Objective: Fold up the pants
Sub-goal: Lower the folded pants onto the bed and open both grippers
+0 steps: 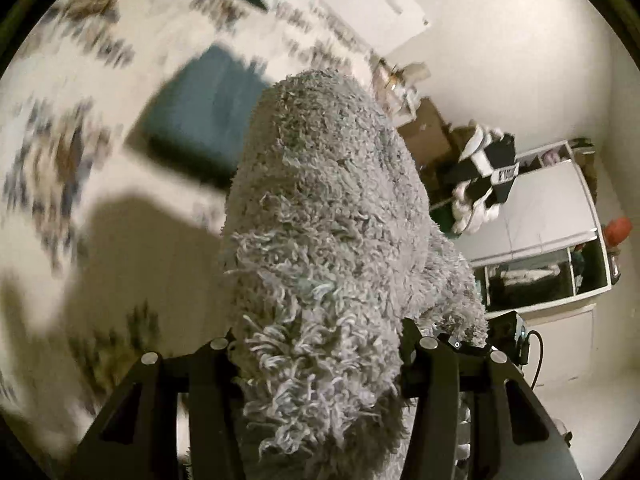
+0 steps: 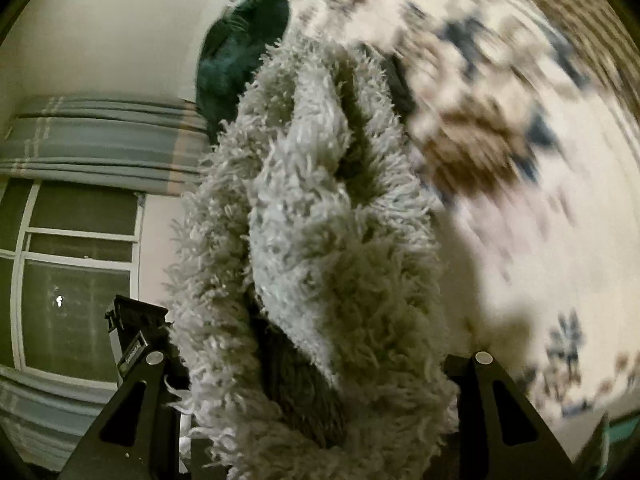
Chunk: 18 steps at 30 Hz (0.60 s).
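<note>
**Shaggy grey pants held up by both grippers over the patterned bedspread**

The bedspread (image 1: 60,152), white with blue and brown motifs, is the biggest thing here and serves as the work surface. It spreads away to the far left below the left gripper and to the far right below the right one, blurred in both views.

Above it are the pants (image 1: 332,216), a thick, long-pile grey garment. They fill the middle of both wrist views and rise out from between the fingers of each tool, so I judge they are being held clear of the bed to let the fabric fall straight before a fold. In the right view the pants (image 2: 312,216) bunch into two ridges with a dark hollow between them, possibly a leg or waist opening, though I cannot tell which.

The left gripper (image 1: 320,356) has its jaws partly closed, clamped on a wad of the pile. The right gripper (image 2: 320,364) is likewise partly closed on the fabric, the bulk of the cloth keeping its jaws apart.

A folded blue cloth (image 1: 200,120) lies on the bed beyond the pants, and a dark green bundle (image 2: 240,52) sits at the far edge; both look like other laundry.

As for containers, a white shelf unit (image 1: 560,236) stands against the far right wall. Its lower compartments hold dark items too small to identify.
</note>
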Motion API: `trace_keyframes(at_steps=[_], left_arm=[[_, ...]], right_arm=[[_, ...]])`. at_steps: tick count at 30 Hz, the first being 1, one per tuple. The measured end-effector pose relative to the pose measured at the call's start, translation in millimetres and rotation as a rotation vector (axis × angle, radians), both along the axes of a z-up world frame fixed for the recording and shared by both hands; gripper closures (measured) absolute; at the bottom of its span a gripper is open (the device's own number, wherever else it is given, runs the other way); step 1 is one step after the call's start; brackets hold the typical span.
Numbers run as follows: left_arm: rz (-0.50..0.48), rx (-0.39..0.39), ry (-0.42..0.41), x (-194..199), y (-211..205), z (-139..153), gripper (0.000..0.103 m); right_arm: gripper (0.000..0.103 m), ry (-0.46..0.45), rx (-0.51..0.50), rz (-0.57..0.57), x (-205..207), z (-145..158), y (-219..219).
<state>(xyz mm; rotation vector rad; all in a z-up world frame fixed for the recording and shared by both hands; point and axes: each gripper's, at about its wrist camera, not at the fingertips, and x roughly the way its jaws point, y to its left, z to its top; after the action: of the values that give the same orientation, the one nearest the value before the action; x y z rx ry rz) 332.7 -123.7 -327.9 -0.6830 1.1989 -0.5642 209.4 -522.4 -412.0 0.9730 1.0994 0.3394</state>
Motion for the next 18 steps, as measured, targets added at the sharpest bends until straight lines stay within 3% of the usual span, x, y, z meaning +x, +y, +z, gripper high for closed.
trace_keyframes(at_steps=[5,8,14,18], left_arm=[[0.017,-0.007,-0.057,117.7,8.2,9.8,0.057],[0.023,-0.009,-0.068,172.5,15.3,-4.2,0.057],[0.016,0.029,-0.005,263.4,16.7,-76.9,0.057],[-0.006,0.096,0.094,278.0,17.7,-137.7,0.056]], right_arm=[[0.060,-0.039,-0.027,-0.017,135.3,26.5,12.6],[0.060,-0.042,-0.041,-0.016,208.8,17.5,26.2],[0.060,0.011,-0.078,-0.009,331.2,-37.9,45.1],[0.060,0.098,-0.123,0.009,346.4,-84.7,49.8]])
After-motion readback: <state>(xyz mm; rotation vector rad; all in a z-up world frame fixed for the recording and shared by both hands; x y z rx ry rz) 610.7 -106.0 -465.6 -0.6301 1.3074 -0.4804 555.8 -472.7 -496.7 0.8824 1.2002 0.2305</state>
